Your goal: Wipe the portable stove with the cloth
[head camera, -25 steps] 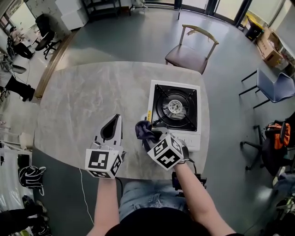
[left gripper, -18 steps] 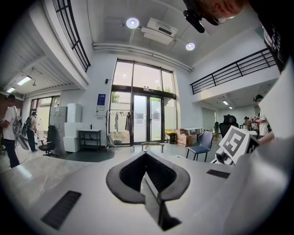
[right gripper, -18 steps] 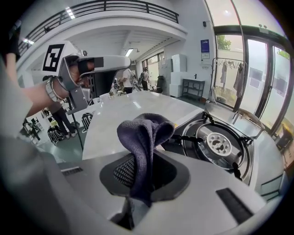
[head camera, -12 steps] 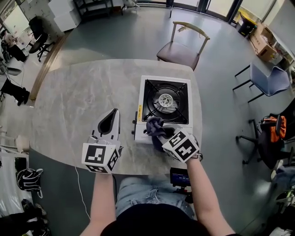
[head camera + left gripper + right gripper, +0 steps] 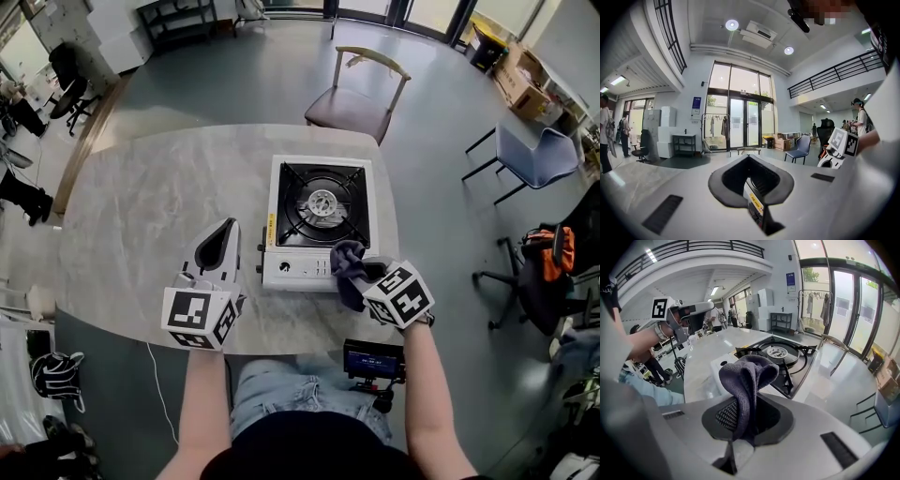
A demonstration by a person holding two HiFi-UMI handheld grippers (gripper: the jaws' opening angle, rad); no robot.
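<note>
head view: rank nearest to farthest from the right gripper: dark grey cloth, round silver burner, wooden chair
1. Dark grey cloth, clamped in the right gripper at the white portable stove's front right corner.
2. Round silver burner, centre of the stove.
3. Wooden chair, beyond the table's far edge.

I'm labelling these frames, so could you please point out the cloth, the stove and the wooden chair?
cloth (image 5: 749,375), right gripper view, its bunched top.
stove (image 5: 305,268), head view, its white front panel.
wooden chair (image 5: 342,105), head view, its seat.
</note>
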